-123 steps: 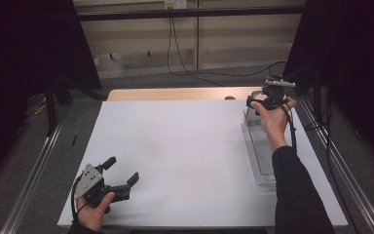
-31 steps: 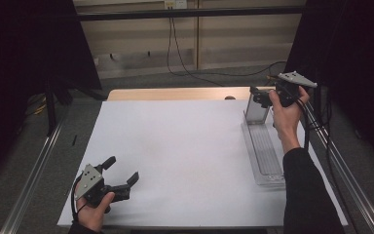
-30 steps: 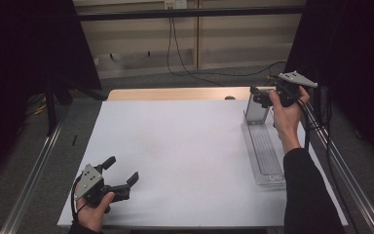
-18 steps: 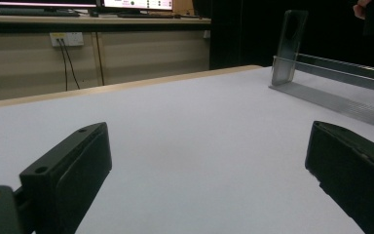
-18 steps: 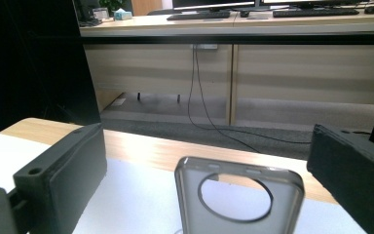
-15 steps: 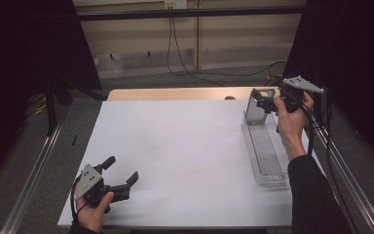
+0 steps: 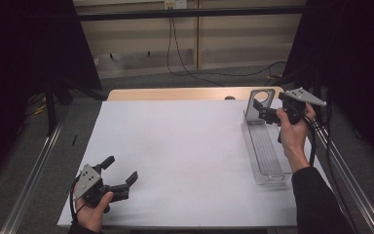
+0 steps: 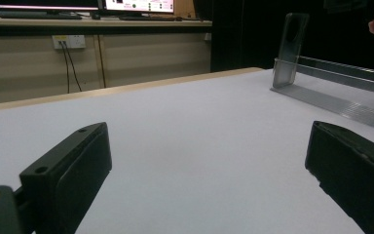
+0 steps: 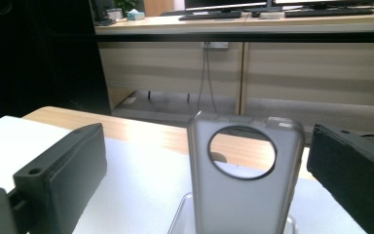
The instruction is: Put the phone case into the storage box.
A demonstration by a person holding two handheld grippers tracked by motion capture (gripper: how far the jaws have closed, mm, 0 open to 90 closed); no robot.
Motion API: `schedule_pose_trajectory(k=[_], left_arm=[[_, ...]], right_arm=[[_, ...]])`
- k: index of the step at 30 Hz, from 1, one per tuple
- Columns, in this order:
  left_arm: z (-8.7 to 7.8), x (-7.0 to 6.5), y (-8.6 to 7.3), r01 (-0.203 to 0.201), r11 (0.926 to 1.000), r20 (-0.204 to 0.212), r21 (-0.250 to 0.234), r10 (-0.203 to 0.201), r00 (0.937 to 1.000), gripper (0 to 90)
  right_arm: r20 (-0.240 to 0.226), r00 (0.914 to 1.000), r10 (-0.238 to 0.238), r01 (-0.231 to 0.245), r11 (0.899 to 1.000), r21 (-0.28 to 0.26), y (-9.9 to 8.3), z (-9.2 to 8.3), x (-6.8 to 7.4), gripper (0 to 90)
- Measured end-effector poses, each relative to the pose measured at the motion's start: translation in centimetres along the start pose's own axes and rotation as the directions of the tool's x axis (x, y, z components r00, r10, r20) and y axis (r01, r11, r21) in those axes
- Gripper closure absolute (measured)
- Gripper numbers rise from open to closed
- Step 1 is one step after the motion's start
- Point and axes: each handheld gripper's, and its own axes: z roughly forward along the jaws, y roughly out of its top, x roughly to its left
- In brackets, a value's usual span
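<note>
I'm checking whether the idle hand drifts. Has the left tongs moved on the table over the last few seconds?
No. The left tongs sits at the same spot near the white table's front left corner, jaws open, just as in the earlier high views.

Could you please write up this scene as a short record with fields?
Surface: white table
Object: grey phone case with a round hole, upright at the far end of a clear tray
Right gripper: open, fingers either side of the case, not touching it
Left gripper: open, low over the table's near left corner, holding nothing
</note>
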Motion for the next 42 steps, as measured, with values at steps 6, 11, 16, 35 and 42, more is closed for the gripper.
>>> schedule_pose_trajectory(k=[6, 11, 16, 35, 42], left_arm=[[0.0, 0.0, 0.1, -0.002, 1.0000, 0.000, -0.002, 0.002, 1.0000, 2.9], [0.0, 0.1, 0.1, 0.015, 0.9999, -0.004, -0.007, -0.016, 0.9999, 3.3], [-0.1, 0.0, 0.2, 0.004, 1.0000, 0.001, -0.007, -0.004, 1.0000, 3.2], [0.0, -0.3, 0.2, -0.016, 0.9998, -0.004, -0.007, 0.016, 0.9999, 2.8], [0.0, -0.3, 0.2, -0.013, 0.9999, -0.009, -0.004, 0.013, 0.9999, 2.8]], right_arm=[[-0.032, 0.9994, -0.016, 0.017, 1.000, 0.004, -1.1, -0.6, 0.5, 0.4], [-0.062, 0.9981, -0.009, 0.008, 1.000, -0.004, -1.7, -1.2, 0.8, 0.4], [-0.072, 0.9974, -0.007, 0.006, 1.000, -0.014, -2.3, -1.8, 0.9, 0.5], [-0.122, 0.9918, -0.039, 0.033, 0.998, -0.048, -4.7, -4.1, 3.0, 0.7], [-0.112, 0.9922, -0.055, 0.048, 0.997, -0.062, -5.3, -5.4, 3.4, 0.8]])
